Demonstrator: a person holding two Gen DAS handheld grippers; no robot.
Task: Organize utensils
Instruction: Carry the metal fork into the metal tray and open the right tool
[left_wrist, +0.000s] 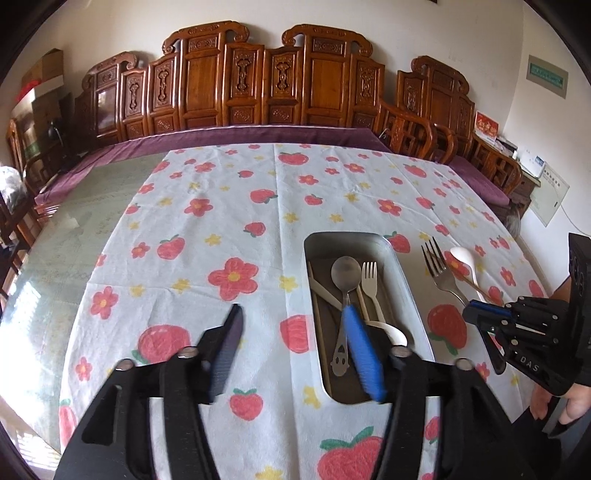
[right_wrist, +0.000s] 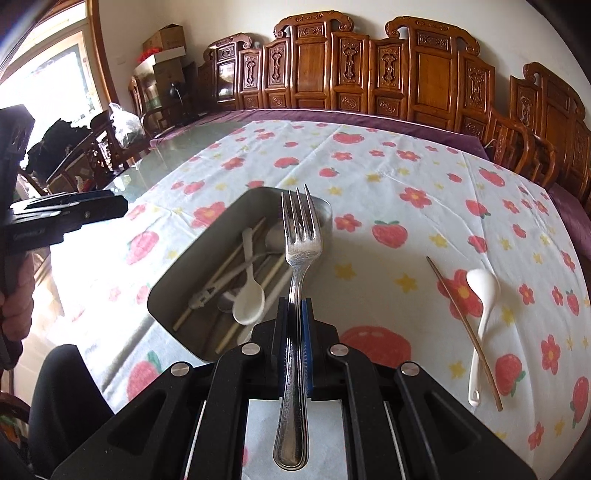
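A metal tray (left_wrist: 406, 291) sat on the strawberry-print cloth (left_wrist: 221, 221) covering the tabletop, its long side running from near to far. Inside it lay a metal spoon (left_wrist: 345, 275), a white plastic fork (left_wrist: 370, 282), pale chopsticks (right_wrist: 236, 258) and a white spoon (right_wrist: 249, 301), piled loosely and crossing one another.

The left tool (left_wrist: 295, 328) hung above the near end of the tray with its jaws spread wide and nothing between them. The right tool (right_wrist: 294, 306) was clamped tight on the handle of a metal fork (right_wrist: 301, 240), whose tines pointed away, over the tray's right rim.

To the right of the tray, on the cloth, rested a white ladle-style spoon (right_wrist: 482, 295) with a single brown chopstick (right_wrist: 463, 332) just beside it on its left. Only the right wrist view showed that pair whole; the left wrist view caught the spoon's bowl and little of the stick. The left wrist view alone showed the right tool from outside, with a hand (left_wrist: 565, 402) beneath it.
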